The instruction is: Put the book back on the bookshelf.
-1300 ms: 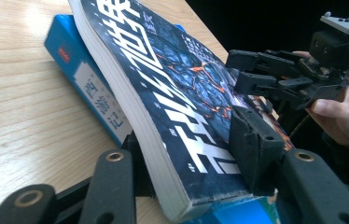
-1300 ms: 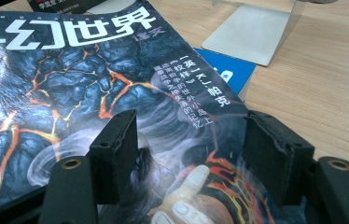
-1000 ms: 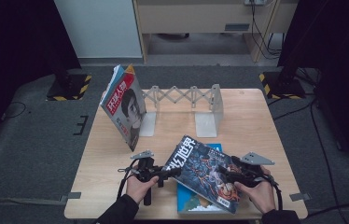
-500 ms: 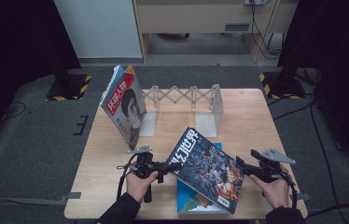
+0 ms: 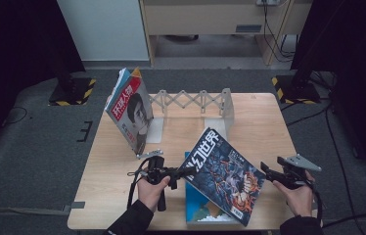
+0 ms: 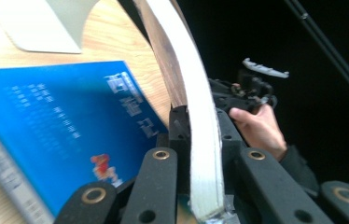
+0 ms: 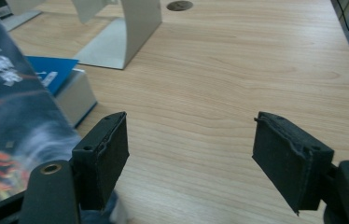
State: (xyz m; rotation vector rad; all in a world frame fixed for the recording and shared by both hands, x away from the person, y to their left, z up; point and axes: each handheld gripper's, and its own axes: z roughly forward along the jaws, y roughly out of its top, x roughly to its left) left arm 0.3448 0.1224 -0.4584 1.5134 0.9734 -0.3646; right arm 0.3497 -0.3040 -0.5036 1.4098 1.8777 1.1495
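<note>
Pale wooden surface [image 5: 264,122] carries an expanding metal book rack [image 5: 191,100] at the back, with one magazine [image 5: 132,115] leaning at its left end. Your left claw [image 6: 196,154] has just been closing and now grips the edge of the dark magazine [image 5: 222,176], tilted above a blue book [image 6: 56,121]. Your right claw [image 7: 191,154] stands released, just beside the magazine.

Glossy paper magazine [image 5: 225,178], smooth pale wood table [image 5: 264,122], matt grey metal bookend [image 5: 226,108]
</note>
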